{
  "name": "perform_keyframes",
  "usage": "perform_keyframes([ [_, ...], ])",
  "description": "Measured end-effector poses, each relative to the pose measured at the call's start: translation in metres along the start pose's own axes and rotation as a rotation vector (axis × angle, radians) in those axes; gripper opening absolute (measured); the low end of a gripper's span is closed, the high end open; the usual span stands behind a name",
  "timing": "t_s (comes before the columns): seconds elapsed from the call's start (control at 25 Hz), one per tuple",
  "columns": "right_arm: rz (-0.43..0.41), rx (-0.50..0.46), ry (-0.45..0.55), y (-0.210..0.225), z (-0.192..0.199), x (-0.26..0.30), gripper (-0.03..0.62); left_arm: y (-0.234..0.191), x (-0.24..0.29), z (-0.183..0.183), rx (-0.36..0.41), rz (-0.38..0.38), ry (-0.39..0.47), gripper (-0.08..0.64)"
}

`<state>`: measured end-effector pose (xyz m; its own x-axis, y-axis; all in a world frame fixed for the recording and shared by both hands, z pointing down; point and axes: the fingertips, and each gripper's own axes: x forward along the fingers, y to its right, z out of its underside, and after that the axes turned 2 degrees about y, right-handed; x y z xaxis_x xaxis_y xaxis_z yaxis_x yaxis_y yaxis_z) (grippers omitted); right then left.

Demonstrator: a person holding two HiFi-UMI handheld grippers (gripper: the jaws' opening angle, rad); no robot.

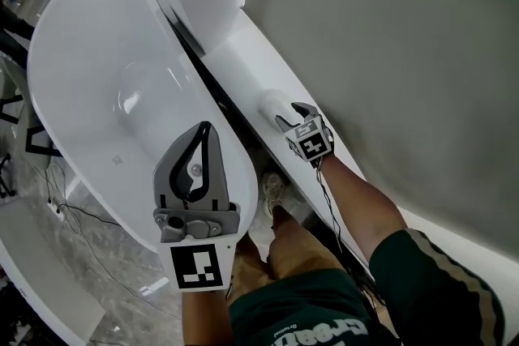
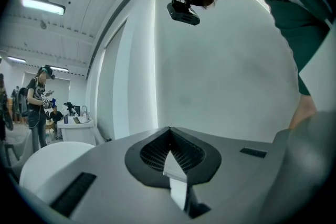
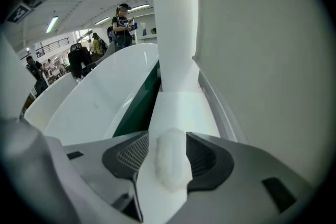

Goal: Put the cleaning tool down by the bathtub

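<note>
Looking down in the head view, I find the cleaning tool (image 1: 272, 104) lying on the white ledge (image 1: 242, 65) right of the bathtub (image 1: 89, 69). My right gripper (image 1: 293, 116) is just beside it, and my left gripper (image 1: 201, 138) is over the tub's near rim.

Left gripper view: fingers (image 2: 152, 153) pressed together, nothing between.

Right gripper view: fingers spread, the tool lying loose between them.

Judgement: placement sound; withdraw straight, clear of the fluff.
</note>
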<state>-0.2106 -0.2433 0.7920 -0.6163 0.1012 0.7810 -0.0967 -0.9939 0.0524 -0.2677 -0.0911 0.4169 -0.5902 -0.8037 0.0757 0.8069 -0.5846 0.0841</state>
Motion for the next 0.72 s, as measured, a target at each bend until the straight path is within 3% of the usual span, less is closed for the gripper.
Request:
perform_keyframes([
  [0.44, 0.05, 0.068, 0.202, -0.01, -0.062, -0.067, 0.227, 0.017, -0.012, -0.044, 0.05, 0.083, 0.057, 0.006],
  [0.72, 0.115, 0.092, 0.371, -0.006, -0.125, -0.138, 0.227, 0.025, -0.015, -0.087, 0.081, 0.13, 0.11, 0.006],
])
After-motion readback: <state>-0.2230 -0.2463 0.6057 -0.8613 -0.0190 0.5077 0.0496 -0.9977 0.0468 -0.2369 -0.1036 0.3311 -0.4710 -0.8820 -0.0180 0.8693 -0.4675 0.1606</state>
